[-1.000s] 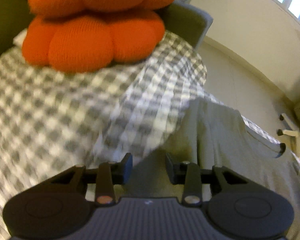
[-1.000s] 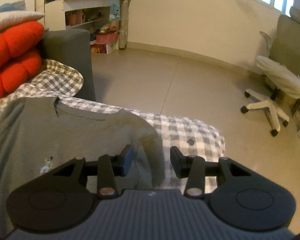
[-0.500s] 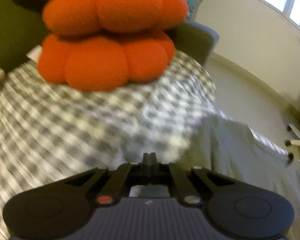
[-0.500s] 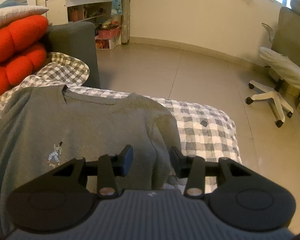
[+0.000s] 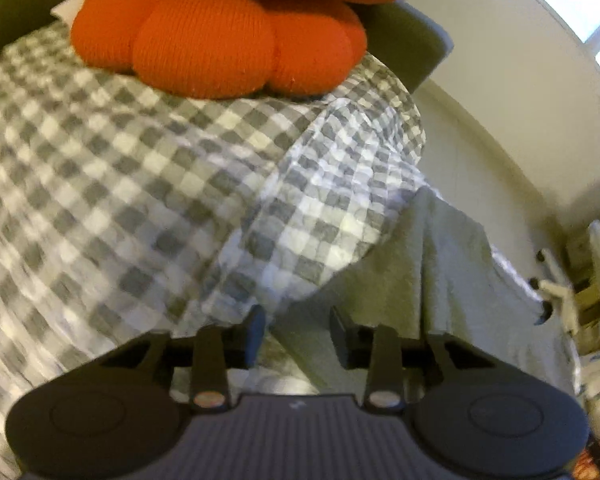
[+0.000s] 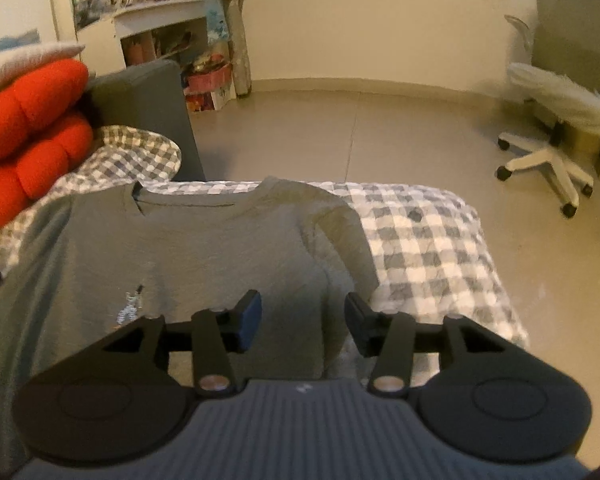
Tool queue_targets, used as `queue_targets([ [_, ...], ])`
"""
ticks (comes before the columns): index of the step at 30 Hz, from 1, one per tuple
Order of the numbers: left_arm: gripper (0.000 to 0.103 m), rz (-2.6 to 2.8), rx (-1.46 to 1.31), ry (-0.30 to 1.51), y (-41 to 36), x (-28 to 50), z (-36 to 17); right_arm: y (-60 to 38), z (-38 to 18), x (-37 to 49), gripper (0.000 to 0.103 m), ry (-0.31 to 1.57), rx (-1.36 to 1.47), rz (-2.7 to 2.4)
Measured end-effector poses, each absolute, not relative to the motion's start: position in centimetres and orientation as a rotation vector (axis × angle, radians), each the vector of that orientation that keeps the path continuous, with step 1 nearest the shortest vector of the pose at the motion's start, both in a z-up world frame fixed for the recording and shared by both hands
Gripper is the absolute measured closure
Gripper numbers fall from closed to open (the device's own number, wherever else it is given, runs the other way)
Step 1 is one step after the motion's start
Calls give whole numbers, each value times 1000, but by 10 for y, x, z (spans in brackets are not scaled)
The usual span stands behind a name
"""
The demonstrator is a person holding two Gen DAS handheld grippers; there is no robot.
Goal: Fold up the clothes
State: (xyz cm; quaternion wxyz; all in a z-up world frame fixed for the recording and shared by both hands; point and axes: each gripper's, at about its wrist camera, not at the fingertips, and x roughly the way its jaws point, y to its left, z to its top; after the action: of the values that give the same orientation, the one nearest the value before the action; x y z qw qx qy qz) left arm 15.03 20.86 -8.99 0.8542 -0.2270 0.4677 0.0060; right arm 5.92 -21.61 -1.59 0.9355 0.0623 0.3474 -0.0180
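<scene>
A grey sweatshirt [image 6: 204, 248] lies spread flat, front up, on a grey-and-white checked cover [image 6: 432, 248] that drapes the sofa seat. Its neckline points away from me toward the floor [image 6: 380, 136], with a dark slit at the collar's left end. A small embroidered figure sits on the chest, low and to the left in my right view. The right-hand sleeve is folded inward over the body, making a raised, paler ridge that runs down toward my right gripper [image 6: 303, 322]. The fabric looks soft and slightly fuzzy, with shallow creases along the shoulder.

My right jaws stand apart, hovering over the lower body of the sweatshirt near that folded sleeve, with nothing between them. My left gripper [image 5: 296, 336] also has its jaws apart; between them I see the grey cloth's edge where it meets the checked cover, and I cannot tell whether they touch it. That view is blurred.

An orange puffy cushion [image 5: 220, 36] rests on the checked cover well beyond the sweatshirt, against the dark sofa arm [image 6: 144, 120]. A white swivel chair [image 6: 552, 136] stands on the floor to the right, and a cluttered white shelf [image 6: 172, 36] sits by the far wall.
</scene>
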Motion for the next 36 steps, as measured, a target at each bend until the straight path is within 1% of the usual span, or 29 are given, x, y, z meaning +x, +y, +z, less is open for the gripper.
queue_targets([
  [2,88,20,-478,974,205,148,-90,-216,-19,54,52,704,167,-38],
  [3,97,24,-473,965,202,146,-90,-216,-21,52,52,701,186,-39],
  [4,101,26,-461,953,201,145,-89,-216,-23,50,52,700,203,-38],
  [13,101,159,-261,800,207,153,-54,-223,-27,44,52,693,193,-49],
  [22,101,255,-151,748,228,187,-34,-242,-26,49,52,705,173,-43],
  [26,102,289,-84,740,227,196,-37,-253,-24,51,52,714,162,-36],
  [30,102,330,-76,745,233,203,-46,-268,-25,55,52,724,177,-38],
  [34,101,296,-84,827,228,207,-73,-287,-28,63,52,738,217,-49],
  [36,99,291,-87,833,221,202,-80,-298,-35,69,51,756,265,-54],
])
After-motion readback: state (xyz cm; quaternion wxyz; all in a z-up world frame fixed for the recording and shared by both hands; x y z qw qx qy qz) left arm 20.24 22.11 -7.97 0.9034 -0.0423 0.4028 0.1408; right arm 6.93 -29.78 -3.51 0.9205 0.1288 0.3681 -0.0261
